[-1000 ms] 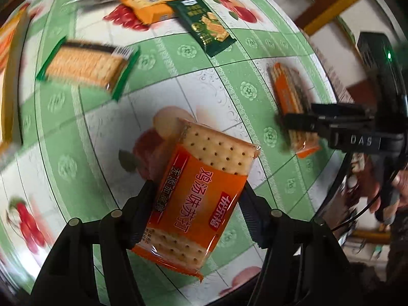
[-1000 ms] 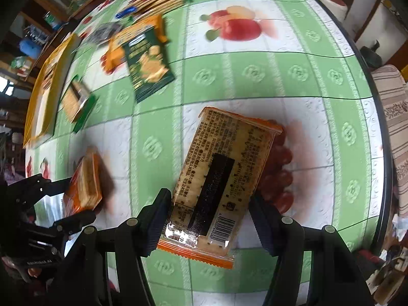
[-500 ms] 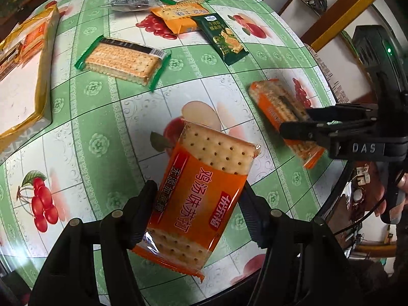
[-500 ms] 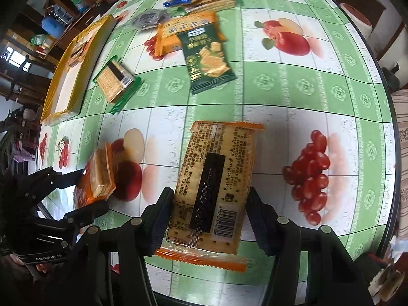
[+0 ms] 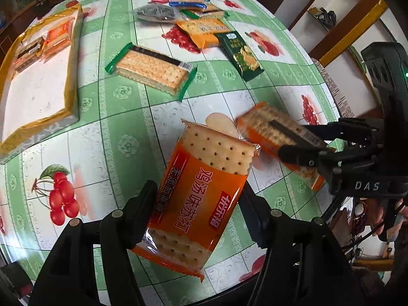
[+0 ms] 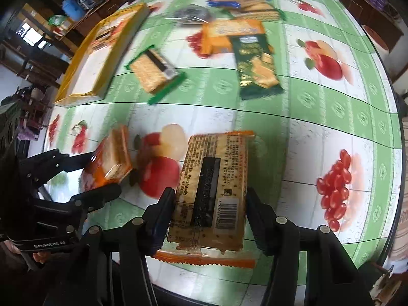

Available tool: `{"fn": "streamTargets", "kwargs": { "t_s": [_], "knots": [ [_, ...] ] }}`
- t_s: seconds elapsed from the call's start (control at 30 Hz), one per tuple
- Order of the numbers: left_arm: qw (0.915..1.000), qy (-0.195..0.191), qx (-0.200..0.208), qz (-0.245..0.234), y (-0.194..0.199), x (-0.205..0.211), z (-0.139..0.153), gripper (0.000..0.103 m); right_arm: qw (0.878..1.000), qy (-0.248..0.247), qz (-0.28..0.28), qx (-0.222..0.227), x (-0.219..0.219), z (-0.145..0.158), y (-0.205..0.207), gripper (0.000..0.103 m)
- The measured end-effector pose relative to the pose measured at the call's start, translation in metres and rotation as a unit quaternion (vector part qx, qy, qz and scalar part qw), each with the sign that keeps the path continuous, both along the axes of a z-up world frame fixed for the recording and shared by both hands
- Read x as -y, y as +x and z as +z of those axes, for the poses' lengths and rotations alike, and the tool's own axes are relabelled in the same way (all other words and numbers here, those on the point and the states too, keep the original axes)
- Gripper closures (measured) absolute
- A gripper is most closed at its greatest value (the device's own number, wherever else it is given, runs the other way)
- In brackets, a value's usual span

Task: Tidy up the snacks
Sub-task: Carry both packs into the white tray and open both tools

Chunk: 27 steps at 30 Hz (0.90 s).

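Our left gripper (image 5: 199, 204) is clamped on an orange cracker packet (image 5: 201, 191), face up, with red Chinese lettering and pale dotted crackers showing through clear ends. Our right gripper (image 6: 207, 204) is clamped on a matching cracker packet (image 6: 211, 186), back up, with a black band and barcode. Both hang above the green fruit-print tablecloth (image 5: 122, 132). At 11 o'clock from the left gripper lies a green-edged cracker packet (image 5: 153, 70); farther, at 10 o'clock, sits a yellow-rimmed tray (image 5: 68, 76) holding two packets. At 12 to 1 o'clock lie a dark green snack pouch (image 5: 241, 56) and an orange biscuit pack (image 5: 204, 32). Compared with a second ago, the two held packets have come closer together, and the tray now fills more of the view.
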<state>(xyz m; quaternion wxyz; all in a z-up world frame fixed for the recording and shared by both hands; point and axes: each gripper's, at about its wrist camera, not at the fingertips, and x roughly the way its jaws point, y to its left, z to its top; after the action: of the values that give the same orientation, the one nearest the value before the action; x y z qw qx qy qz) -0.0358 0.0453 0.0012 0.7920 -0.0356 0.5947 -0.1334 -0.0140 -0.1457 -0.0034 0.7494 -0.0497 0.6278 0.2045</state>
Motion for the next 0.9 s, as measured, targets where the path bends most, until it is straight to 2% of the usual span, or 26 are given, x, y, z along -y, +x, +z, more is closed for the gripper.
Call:
{"fn": "streamTargets", "kwargs": {
  "t_s": [0.5, 0.73, 0.9],
  "knots": [
    [0.9967, -0.004, 0.048, 0.065, 0.011, -0.066, 0.046, 0.040, 0.997, 0.037, 0.050, 0.039, -0.068, 0.045, 0.015, 0.048],
    [0.9873, 0.019, 0.082, 0.135, 0.038, -0.129, 0.073, 0.040, 0.991, 0.073, 0.075, 0.088, -0.125, 0.077, 0.050, 0.048],
    [0.9760, 0.034, 0.085, 0.197, 0.070, -0.184, 0.074, 0.040, 0.986, 0.102, 0.082, 0.107, -0.182, 0.081, 0.082, 0.048]
  ]
}}
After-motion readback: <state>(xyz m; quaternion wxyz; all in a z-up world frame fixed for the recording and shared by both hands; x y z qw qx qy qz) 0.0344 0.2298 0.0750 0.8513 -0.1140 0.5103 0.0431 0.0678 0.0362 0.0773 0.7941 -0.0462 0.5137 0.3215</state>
